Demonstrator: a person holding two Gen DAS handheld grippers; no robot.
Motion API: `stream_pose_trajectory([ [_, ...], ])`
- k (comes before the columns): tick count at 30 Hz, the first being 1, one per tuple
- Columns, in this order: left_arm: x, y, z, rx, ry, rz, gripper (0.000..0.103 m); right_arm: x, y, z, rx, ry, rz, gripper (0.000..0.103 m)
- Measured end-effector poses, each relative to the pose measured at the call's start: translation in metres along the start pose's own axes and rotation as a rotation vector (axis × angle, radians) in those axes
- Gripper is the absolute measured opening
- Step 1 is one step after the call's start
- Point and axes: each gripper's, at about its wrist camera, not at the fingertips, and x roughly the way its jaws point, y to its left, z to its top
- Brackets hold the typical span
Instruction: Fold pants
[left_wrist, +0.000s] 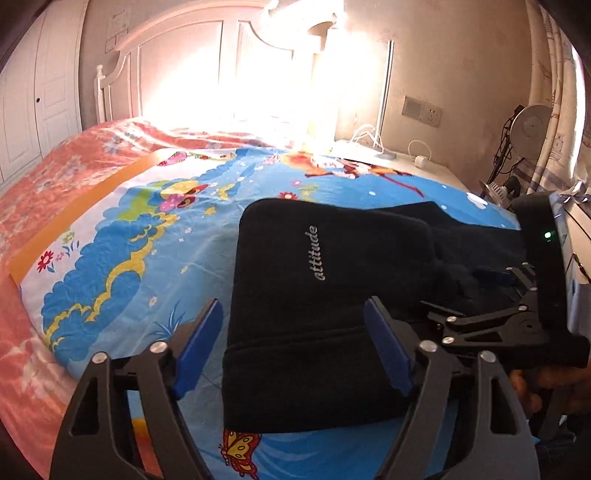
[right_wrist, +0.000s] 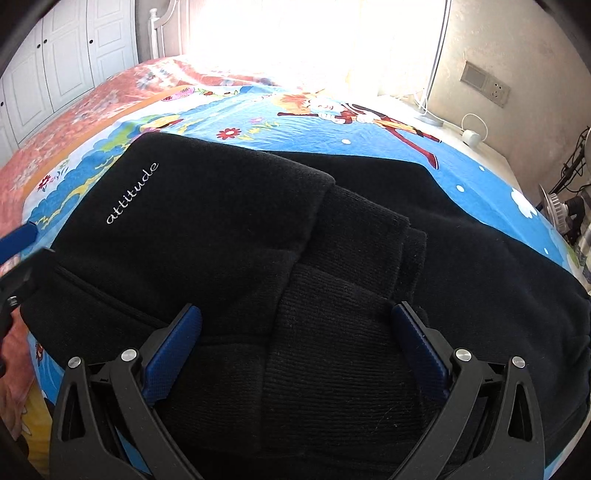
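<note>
Black folded pants (left_wrist: 280, 251) with the white word "attitude" lie on the blue cartoon bedsheet (left_wrist: 155, 266). My left gripper (left_wrist: 293, 302) hovers open over their near left edge, one finger over the sheet and the other over the cloth, with the pads pressing nothing. One of its blue pads (right_wrist: 18, 236) shows at the left edge of the right wrist view. My right gripper (right_wrist: 295, 307) stands wide open above the pants (right_wrist: 221, 221), straddling the ribbed cuffs (right_wrist: 332, 350) without gripping them. It also appears low over the pants' right part as the right gripper (left_wrist: 458, 291), held by a hand (left_wrist: 535, 387).
A pink floral quilt (left_wrist: 55, 177) covers the bed's left side, and a white headboard (left_wrist: 177, 66) stands behind in strong glare. At the right are a nightstand (left_wrist: 424, 166) with a charger, a wall socket (left_wrist: 421, 110) and a fan (left_wrist: 532, 125). White wardrobe doors (right_wrist: 70, 55) stand far left.
</note>
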Motion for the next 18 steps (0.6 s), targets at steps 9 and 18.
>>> stream_pose_trajectory([
  [9, 0.028, 0.011, 0.043, -0.028, 0.065, -0.027, 0.024, 0.001, -0.003, 0.001, 0.009, 0.002, 0.021, 0.099],
  [18, 0.109, 0.013, 0.098, -0.007, 0.234, -0.029, 0.001, 0.002, -0.006, -0.001, 0.007, -0.005, 0.046, 0.099],
])
